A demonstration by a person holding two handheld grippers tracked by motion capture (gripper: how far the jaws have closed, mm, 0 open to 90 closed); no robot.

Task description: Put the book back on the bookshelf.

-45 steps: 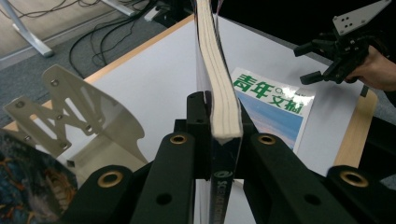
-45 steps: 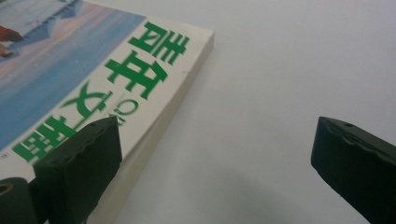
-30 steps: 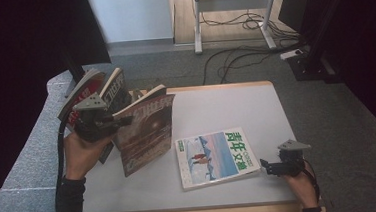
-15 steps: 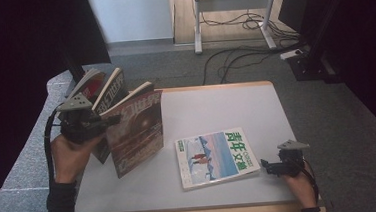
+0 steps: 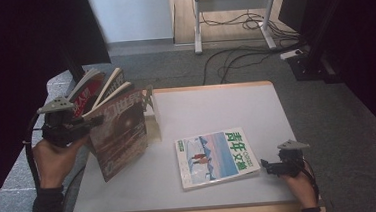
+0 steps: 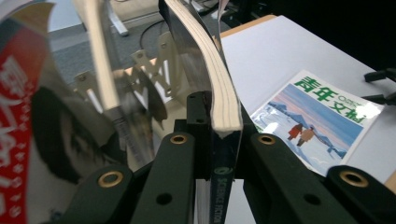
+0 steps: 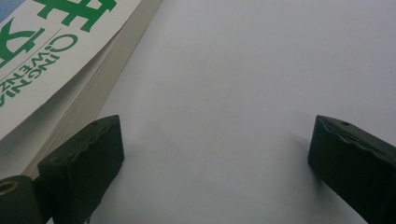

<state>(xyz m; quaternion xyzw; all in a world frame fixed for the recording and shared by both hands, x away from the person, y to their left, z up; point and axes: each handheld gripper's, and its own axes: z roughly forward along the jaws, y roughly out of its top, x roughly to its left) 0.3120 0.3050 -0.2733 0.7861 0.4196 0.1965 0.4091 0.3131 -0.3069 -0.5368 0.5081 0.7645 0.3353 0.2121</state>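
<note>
High view: the left tongs (image 5: 94,121) clamp a dark magazine (image 5: 120,136) upright at the desk (image 5: 216,109) edge, by the rack. Left gripper view: the jaws pinch its spine for carrying. Right gripper view: the right tongs (image 7: 215,149) gape empty beside the flat magazine (image 7: 56,56).

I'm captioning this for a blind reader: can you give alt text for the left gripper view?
The left tongs clamp the spine of a dark magazine held upright, beside other magazines on a rack. A green-titled magazine lies flat on the white table.
</note>
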